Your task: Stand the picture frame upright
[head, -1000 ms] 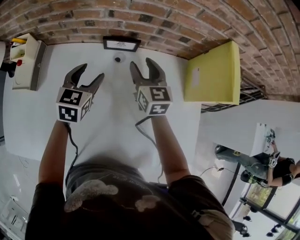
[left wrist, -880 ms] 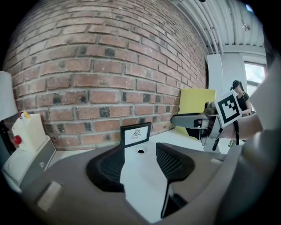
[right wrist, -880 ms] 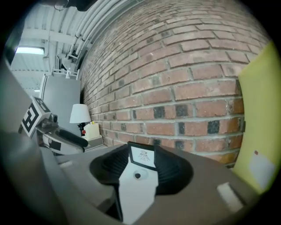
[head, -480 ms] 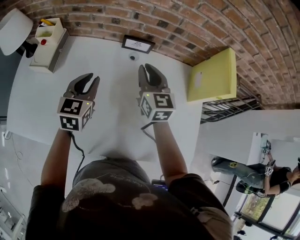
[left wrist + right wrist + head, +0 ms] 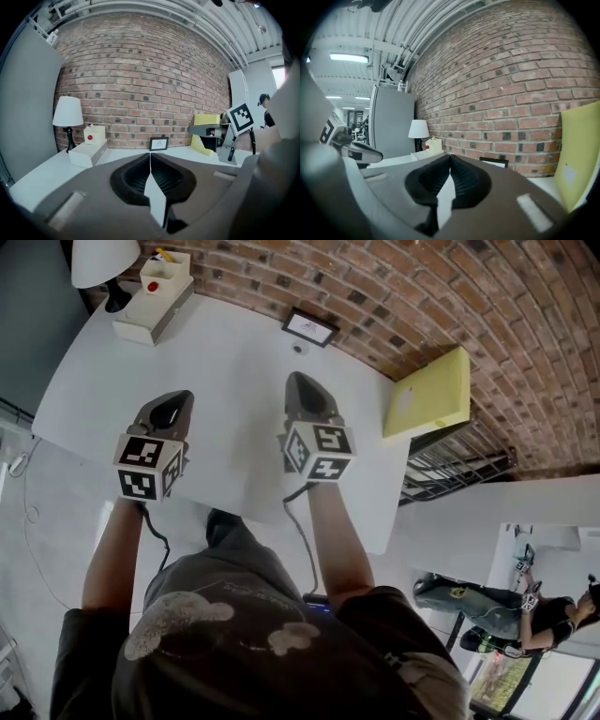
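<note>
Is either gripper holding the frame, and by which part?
Nothing is held. The left gripper and right gripper are both shut and empty over the table; the frame stands apart from them by the wall.

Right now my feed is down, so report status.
Left gripper, right gripper shut, empty. Picture frame by brick wall, untouched. Small round thing beside it.

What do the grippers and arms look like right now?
Both the left gripper and right gripper have dark grey, curved jaws with black ribbed pads. Each carries a white cube with black square markers and trails a black cable. The person wears a dark short-sleeved shirt.
</note>
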